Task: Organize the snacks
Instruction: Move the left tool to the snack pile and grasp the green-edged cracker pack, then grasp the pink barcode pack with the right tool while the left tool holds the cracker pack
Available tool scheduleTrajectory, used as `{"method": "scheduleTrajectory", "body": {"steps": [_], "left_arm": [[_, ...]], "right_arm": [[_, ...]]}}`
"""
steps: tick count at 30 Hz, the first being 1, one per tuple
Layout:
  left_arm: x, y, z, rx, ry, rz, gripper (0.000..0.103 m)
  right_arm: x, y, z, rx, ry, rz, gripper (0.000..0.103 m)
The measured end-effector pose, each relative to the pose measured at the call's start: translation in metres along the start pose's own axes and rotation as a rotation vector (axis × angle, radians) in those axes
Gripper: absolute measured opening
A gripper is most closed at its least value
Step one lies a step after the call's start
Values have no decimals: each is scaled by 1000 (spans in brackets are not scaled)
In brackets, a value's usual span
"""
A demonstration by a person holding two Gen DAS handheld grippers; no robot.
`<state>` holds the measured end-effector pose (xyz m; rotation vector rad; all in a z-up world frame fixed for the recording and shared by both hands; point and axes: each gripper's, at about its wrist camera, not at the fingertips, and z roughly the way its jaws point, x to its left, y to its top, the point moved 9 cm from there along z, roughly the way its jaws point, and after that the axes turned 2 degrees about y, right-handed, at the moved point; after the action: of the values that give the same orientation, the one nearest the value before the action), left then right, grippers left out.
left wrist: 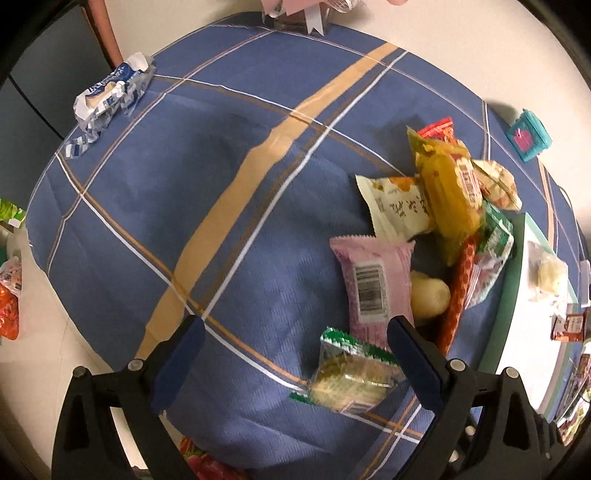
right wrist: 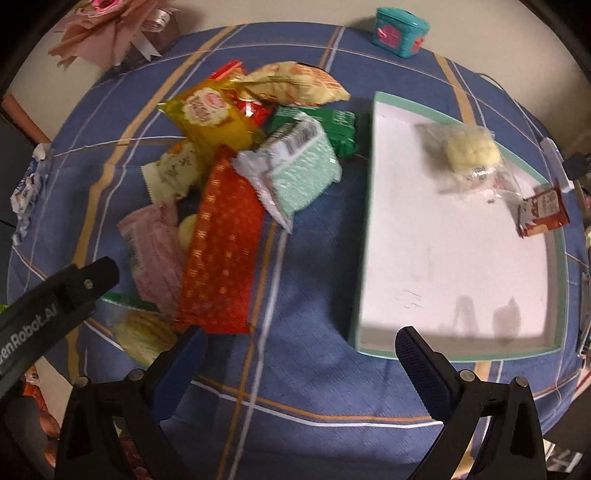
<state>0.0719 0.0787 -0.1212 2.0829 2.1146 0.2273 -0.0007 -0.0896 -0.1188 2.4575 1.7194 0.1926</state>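
A heap of snack packets lies on the blue plaid cloth: a yellow packet (right wrist: 214, 118), a long red packet (right wrist: 221, 251), a mint-green packet (right wrist: 303, 170), a pink packet (left wrist: 373, 288) and a clear cracker packet with green ends (left wrist: 354, 376). A white box with a mint rim (right wrist: 365, 229) holds a clear bag with a pale ball (right wrist: 472, 151) and a small red sachet (right wrist: 541, 212). My left gripper (left wrist: 295, 332) is open, hovering above the cloth, its right finger over the cracker packet. My right gripper (right wrist: 301, 343) is open above bare cloth between the heap and the box.
A crumpled blue-and-white wrapper (left wrist: 110, 96) lies at the cloth's far left edge. A teal gift box (right wrist: 400, 31) and a pink ribboned bouquet (right wrist: 107, 33) stand at the far edge. More packets (left wrist: 9, 306) lie off the table's left side.
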Motion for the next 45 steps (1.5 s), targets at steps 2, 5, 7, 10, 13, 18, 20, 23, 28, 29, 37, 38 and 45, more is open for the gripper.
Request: {"method": "scheduleTrajectory", "body": {"steps": [2,5,7,10,13,18,20,23,28,29,37,38,45], "left_arm": [[-2,-4,2,7,-6,7,99],[-6,-10,1,14,-26,17,99],[-9,-14,1,17,-36,26,99],[-17,-23,3,33,-43,59,99],[-25,-31,5,51,-64,82,99],[-35,-41,6,68,-55,112,98],[-38,-42,5,64,-59,115,93],[-42,-45,8,84,-74,122,78],[-49,-46,17,107,-90,112,52],[-51,-47,17,106,-91,113,52],[-54,-43,13,88,-133,108,52],[-50,-40,4,83,-139,105,52],[-41,-18,-15,9,-163,51,52]], "right_arm": [[-10,-3,-1,4,-12,12,103],[-25,-6,-4,4,-21,34,103],[-37,-8,-6,1,-32,52,103],[-54,-11,-11,-7,-42,73,103],[-63,-12,-13,-11,-42,85,103],[-69,-13,-14,-9,-39,91,103],[-70,-14,-14,-11,-42,89,103],[-64,-13,-15,-9,-33,88,103],[-63,-8,-8,-12,-30,89,103],[-64,-10,-9,-12,-30,90,103],[-61,-12,-13,-11,-33,93,103],[-61,-11,-13,-12,-33,94,103],[-50,1,-20,-56,-4,98,103]]}}
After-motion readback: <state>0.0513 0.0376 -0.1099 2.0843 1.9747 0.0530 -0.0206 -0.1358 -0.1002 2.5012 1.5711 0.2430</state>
